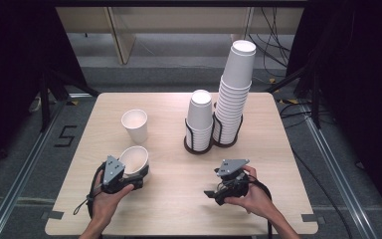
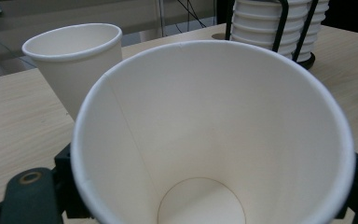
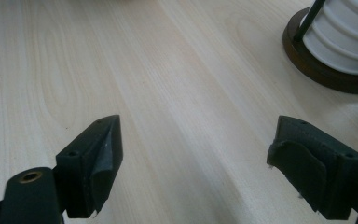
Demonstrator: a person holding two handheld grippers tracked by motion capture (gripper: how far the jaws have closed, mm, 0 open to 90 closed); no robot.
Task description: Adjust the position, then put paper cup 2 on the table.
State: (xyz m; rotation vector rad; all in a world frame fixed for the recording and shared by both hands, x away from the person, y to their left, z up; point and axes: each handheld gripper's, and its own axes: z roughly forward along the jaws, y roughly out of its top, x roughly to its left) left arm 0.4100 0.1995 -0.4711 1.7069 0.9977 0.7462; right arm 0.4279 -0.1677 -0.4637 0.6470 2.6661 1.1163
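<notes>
Held cup: lower left of the high view, tilted with its mouth up and toward the table's middle; your left gripper is clamped on its lower wall. In the left gripper view the cup's open mouth faces the camera, so the grip probably sits near the base, leaving the rim free.

Standing cup: upright, mouth up, just above the held cup in the high view and apart from it; at upper left in the left gripper view. Likely a cup already set out.

Short stack: upside-down cups in a black wire holder, centre of the high view. Bottoms up, probably so one cup lifts off the top.

Tall stack: right of the short stack, touching or nearly so, in its own holder, leaning slightly right at the top.

Left hand: enters from the bottom edge, wrist low, gripper aimed up-frame.

Right gripper: lower centre-right, jaws spread wide with nothing between them; in the right gripper view only bare table lies ahead, a holder's base at upper right.

Right hand: wrapped around the gripper body, pointing it left across the frame, low over the wood.

Judgement: you hold a drawn cup ready to stand beside the first.
</notes>
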